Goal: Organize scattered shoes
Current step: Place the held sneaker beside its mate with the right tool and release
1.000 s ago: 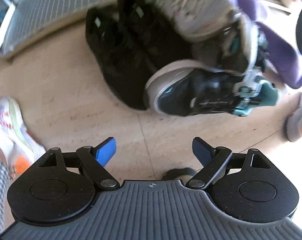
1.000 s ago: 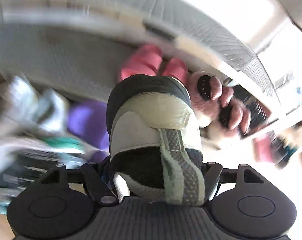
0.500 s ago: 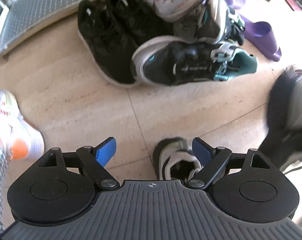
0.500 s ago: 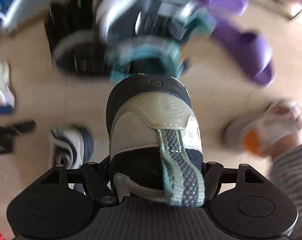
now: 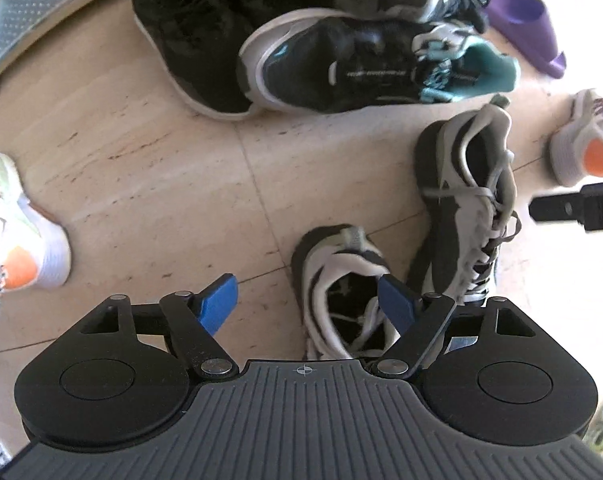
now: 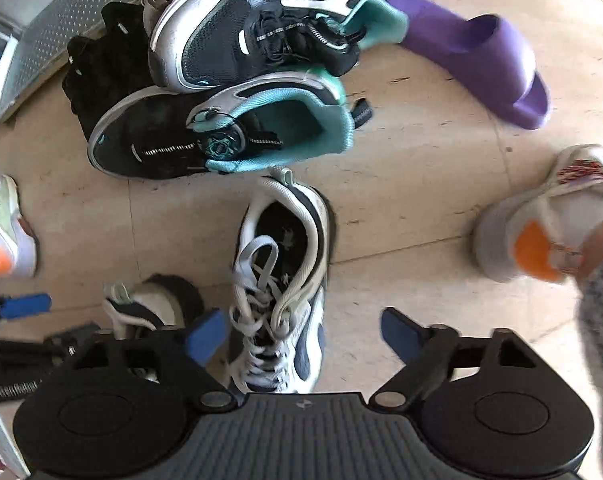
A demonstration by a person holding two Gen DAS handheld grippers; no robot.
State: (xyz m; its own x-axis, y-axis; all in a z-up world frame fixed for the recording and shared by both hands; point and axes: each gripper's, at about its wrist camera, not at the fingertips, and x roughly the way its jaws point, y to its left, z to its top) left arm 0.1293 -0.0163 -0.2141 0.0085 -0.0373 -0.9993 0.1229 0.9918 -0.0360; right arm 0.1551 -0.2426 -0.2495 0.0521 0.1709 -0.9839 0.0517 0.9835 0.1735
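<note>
So here's where I'm at: my right gripper (image 6: 303,338) is pointing straight down over the white and navy sneaker (image 6: 279,292), which sits on the tile floor (image 6: 401,208) with its long axis running away from me, heel end toward the pile. The jaws are opening, and the shoe sits between them but nearer the left pad; nothing is pressing on it that I can see, so I'd call it let go. Its mate, the second white sneaker (image 5: 343,300), is just beside it on the left, and my left gripper (image 5: 307,306) hangs right above that one with the jaws closing; the right pad is over the shoe's opening and the left pad is over bare floor, no pinch yet. The two look roughly parallel (not quite lined up, the left one sits further back), so I think the next move hinges on nudging that left shoe forward and snug against its partner, and the left hand is obviously the nearer one. Just ahead is the heap: teal-lined black trainers (image 6: 221,136), black shoes (image 5: 189,44) behind them, a purple slide (image 6: 481,60) off right. My own feet in white and orange sneakers (image 6: 541,220) flank the spot, so not much swing room.
</note>
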